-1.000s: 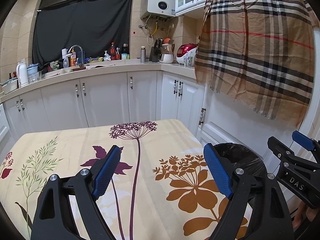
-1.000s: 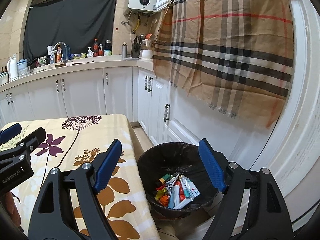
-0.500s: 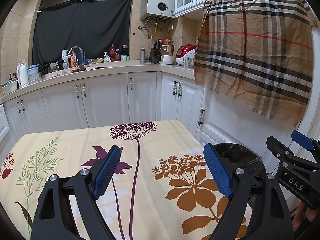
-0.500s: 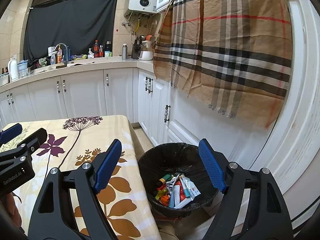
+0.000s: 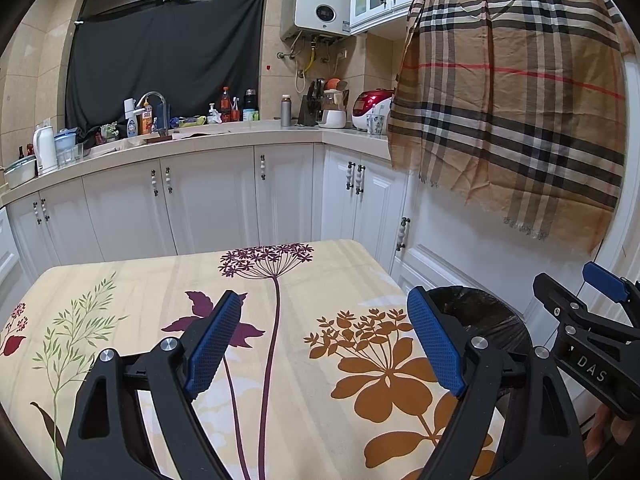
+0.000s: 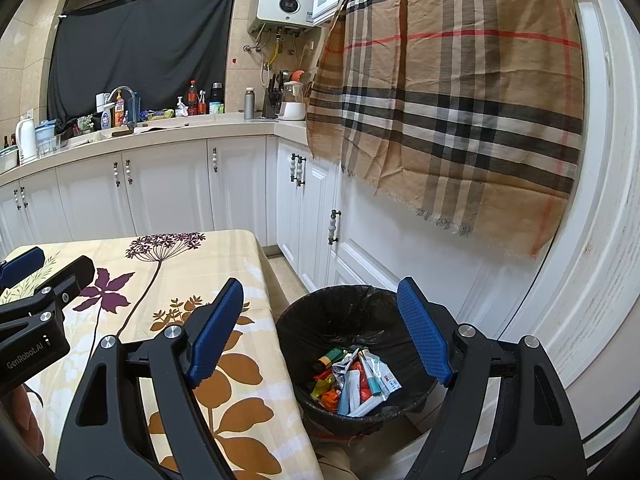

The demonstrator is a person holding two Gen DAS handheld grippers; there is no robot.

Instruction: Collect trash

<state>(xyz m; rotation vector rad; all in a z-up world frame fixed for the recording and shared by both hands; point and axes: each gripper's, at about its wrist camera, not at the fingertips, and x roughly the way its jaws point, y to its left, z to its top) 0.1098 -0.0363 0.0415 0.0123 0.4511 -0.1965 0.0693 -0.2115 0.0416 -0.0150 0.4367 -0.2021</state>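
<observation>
A black-lined trash bin (image 6: pixel 332 312) stands on the floor right of the table, holding a pile of colourful wrappers and tubes (image 6: pixel 354 378). Its rim also shows in the left wrist view (image 5: pixel 486 312). My right gripper (image 6: pixel 320 332) is open and empty, held above the bin and the table's right edge. My left gripper (image 5: pixel 326 340) is open and empty above the floral tablecloth (image 5: pixel 140 304). No loose trash shows on the cloth.
White cabinets (image 5: pixel 208 200) and a cluttered counter (image 5: pixel 192 134) run along the back. A plaid cloth (image 6: pixel 460 100) hangs over the right-hand cabinets. The right gripper's body (image 5: pixel 588 344) shows at the right of the left view.
Both views have risen and shifted very slightly. Both grippers stay open and empty.
</observation>
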